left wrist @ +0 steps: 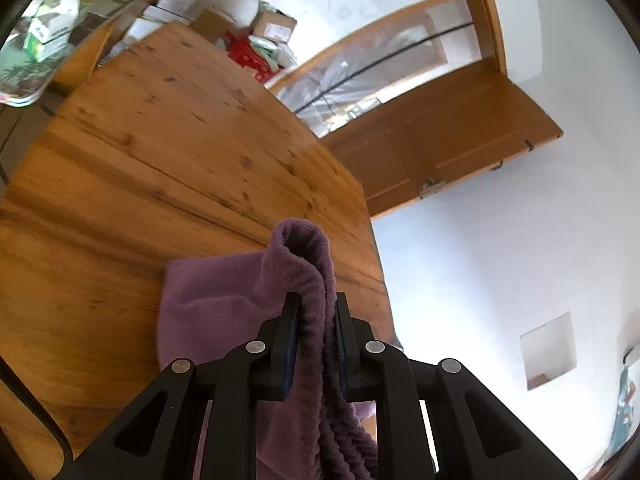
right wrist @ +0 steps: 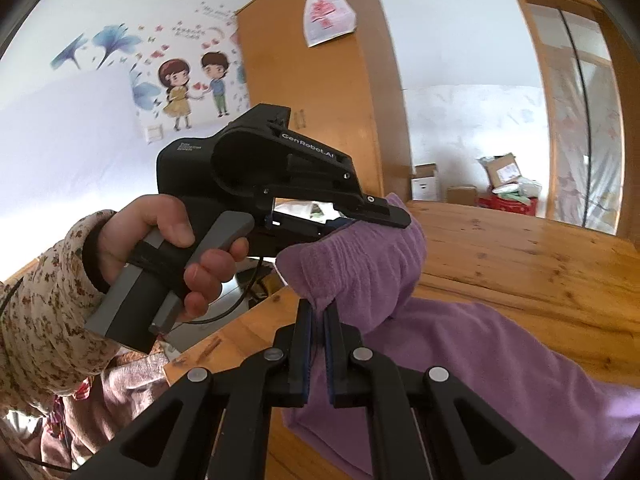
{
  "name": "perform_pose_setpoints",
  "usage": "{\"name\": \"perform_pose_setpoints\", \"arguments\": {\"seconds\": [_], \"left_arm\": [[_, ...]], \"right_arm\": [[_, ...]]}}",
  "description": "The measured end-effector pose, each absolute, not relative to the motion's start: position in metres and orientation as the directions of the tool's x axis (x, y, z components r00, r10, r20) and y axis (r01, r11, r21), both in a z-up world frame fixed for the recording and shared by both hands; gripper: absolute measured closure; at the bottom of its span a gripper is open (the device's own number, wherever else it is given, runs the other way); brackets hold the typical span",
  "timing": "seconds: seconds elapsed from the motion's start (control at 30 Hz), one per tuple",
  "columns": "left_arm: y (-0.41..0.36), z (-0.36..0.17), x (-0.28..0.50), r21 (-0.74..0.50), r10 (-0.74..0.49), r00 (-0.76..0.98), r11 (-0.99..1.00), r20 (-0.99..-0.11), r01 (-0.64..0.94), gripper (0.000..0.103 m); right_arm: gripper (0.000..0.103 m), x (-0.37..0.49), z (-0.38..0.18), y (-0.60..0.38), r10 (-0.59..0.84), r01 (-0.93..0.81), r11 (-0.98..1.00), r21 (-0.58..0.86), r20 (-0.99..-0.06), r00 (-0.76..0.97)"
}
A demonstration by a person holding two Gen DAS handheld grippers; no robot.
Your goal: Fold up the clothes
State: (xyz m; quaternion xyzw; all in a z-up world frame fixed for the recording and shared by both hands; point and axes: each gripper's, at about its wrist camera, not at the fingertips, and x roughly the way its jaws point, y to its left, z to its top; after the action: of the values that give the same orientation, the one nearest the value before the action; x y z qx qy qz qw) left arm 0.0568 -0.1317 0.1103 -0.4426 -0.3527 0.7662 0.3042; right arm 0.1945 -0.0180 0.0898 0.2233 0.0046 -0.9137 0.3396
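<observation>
The soft purple fleece garment (right wrist: 460, 360) lies partly on the wooden tabletop (left wrist: 140, 168), one edge lifted off it. My right gripper (right wrist: 318, 316) is pinched narrow on a corner of that edge; my left gripper (left wrist: 316, 308) is clamped on a bunched fold just beside and above, held by my hand (right wrist: 160, 248). Both ends are raised, and the cloth's length runs away to my right.

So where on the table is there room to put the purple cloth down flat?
The wooden table is bare beyond the purple cloth, out to its far edge by the boxes. The near edge is crowded, with the left gripper and right gripper pinching the cloth.
</observation>
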Motion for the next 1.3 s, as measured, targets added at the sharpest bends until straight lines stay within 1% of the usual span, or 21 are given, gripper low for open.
{"name": "perform_pose_setpoints", "arguments": {"seconds": [0.3,0.67,1.03,1.1,1.27,1.3], "left_arm": [[-0.079,0.11,0.049,-0.81,0.805,-0.36,-0.556,-0.471,-0.185,0.086],[-0.014,0.096,0.04,-0.813,0.829,-0.267,-0.547,-0.492,-0.201,0.086],[0.024,0.069,0.036,-0.809,0.823,-0.202,-0.563,-0.531,-0.167,0.087],[0.029,0.065,0.035,-0.797,0.813,-0.186,-0.58,-0.551,-0.171,0.087],[0.035,0.059,0.036,-0.784,0.805,-0.173,-0.592,-0.567,-0.189,0.087],[0.036,0.059,0.036,-0.781,0.804,-0.175,-0.594,-0.569,-0.192,0.083]], "right_arm": [[0.097,0.199,0.092,0.029,-0.574,0.553,-0.814,0.179,-0.401,-0.714],[0.097,0.211,0.079,0.082,-0.505,0.453,-0.863,0.223,-0.417,-0.756],[0.097,0.211,0.052,0.104,-0.467,0.403,-0.884,0.236,-0.477,-0.745],[0.097,0.211,0.047,0.108,-0.463,0.395,-0.886,0.243,-0.487,-0.74],[0.097,0.21,0.033,0.119,-0.452,0.363,-0.892,0.27,-0.516,-0.728],[0.097,0.21,0.03,0.122,-0.452,0.356,-0.892,0.278,-0.521,-0.724]]}}
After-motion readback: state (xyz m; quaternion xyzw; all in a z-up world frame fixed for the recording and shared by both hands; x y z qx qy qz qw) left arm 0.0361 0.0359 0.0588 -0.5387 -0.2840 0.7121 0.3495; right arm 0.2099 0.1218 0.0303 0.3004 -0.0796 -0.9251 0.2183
